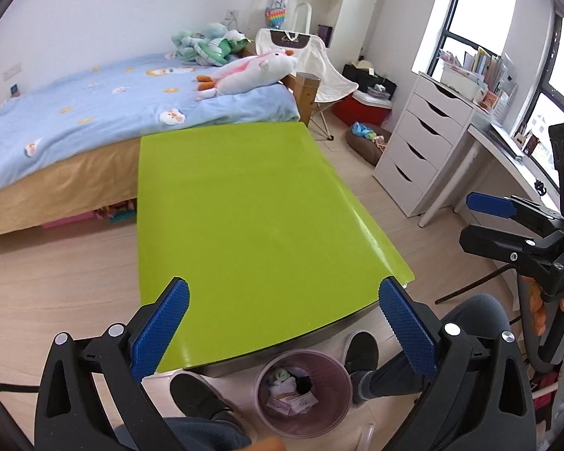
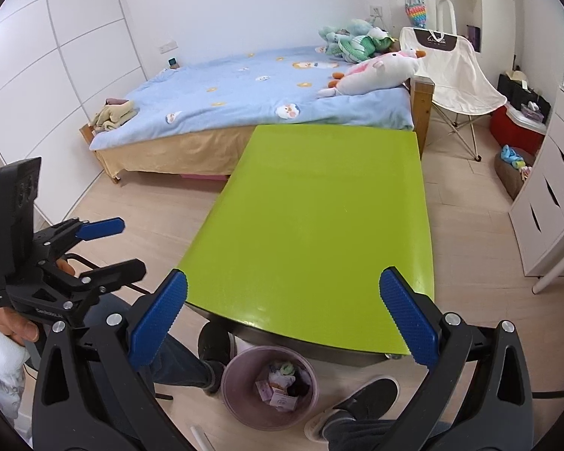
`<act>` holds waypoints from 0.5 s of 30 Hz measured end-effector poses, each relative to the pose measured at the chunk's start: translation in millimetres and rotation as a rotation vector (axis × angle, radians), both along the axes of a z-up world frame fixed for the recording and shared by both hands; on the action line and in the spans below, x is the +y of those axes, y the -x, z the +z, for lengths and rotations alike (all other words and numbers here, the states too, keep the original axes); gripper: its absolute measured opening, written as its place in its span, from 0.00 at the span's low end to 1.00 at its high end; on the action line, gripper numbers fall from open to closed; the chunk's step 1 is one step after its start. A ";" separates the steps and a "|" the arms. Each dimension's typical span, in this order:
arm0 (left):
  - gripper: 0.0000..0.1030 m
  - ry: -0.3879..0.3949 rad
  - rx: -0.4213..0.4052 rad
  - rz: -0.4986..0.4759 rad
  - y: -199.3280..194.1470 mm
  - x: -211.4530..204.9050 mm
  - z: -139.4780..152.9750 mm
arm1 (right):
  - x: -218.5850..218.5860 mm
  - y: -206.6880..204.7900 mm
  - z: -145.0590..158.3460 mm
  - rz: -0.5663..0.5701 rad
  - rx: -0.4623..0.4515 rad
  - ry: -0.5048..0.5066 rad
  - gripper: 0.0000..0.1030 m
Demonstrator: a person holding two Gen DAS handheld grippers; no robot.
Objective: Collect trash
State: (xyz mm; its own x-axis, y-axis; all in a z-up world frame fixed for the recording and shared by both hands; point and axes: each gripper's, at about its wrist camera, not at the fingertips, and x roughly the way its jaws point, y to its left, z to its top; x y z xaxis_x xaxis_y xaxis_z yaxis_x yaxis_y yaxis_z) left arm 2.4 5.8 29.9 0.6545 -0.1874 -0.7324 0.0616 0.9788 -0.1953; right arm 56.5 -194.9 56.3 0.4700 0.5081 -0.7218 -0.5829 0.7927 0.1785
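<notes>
L claw (image 1: 283,302) agape | trash bin (image 1: 303,396) below, under green table (image 1: 251,218)

Bin (image 1: 302,394) with trash (image 1: 291,398) on floor before table (image 1: 251,225), between two feet; bed (image 1: 94,105) behind table.

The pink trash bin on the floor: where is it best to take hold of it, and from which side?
Probably the near rim of the pink trash bin, approached from above with one tool finger inside: the bin stands upright with its mouth open, and its far side sits under the green table.
</notes>
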 end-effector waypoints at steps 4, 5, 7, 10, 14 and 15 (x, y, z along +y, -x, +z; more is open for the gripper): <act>0.94 0.032 0.000 -0.011 -2.3 3.3 0.1 | 1.5 -6.4 0.4 0.006 0.006 0.000 0.97; 0.94 0.042 -0.003 -0.011 -1.8 4.4 0.8 | 1.5 -7.7 -0.2 0.009 0.008 0.001 0.97; 0.94 0.036 -0.012 0.001 -1.1 6.2 2.9 | 1.6 -8.9 -1.5 0.014 0.010 0.005 0.97; 0.94 0.048 -0.014 -0.004 -1.5 7.7 4.4 | 1.3 -11.3 -3.0 0.014 0.013 0.012 0.97; 0.94 0.038 -0.021 -0.014 -2.3 5.8 10.1 | 2.5 -13.9 -1.8 0.011 0.012 0.012 0.97; 0.94 0.040 -0.023 -0.015 -2.4 5.5 11.2 | 2.4 -14.0 -1.9 0.012 0.011 0.013 0.97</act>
State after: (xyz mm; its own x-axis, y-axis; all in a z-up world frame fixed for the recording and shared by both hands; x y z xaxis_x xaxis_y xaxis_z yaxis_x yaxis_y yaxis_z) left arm 4.8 11.3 41.2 0.6683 -0.2257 -0.7088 0.0810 0.9693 -0.2323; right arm 70.5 -192.5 54.5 0.4560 0.5042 -0.7334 -0.5904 0.7880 0.1746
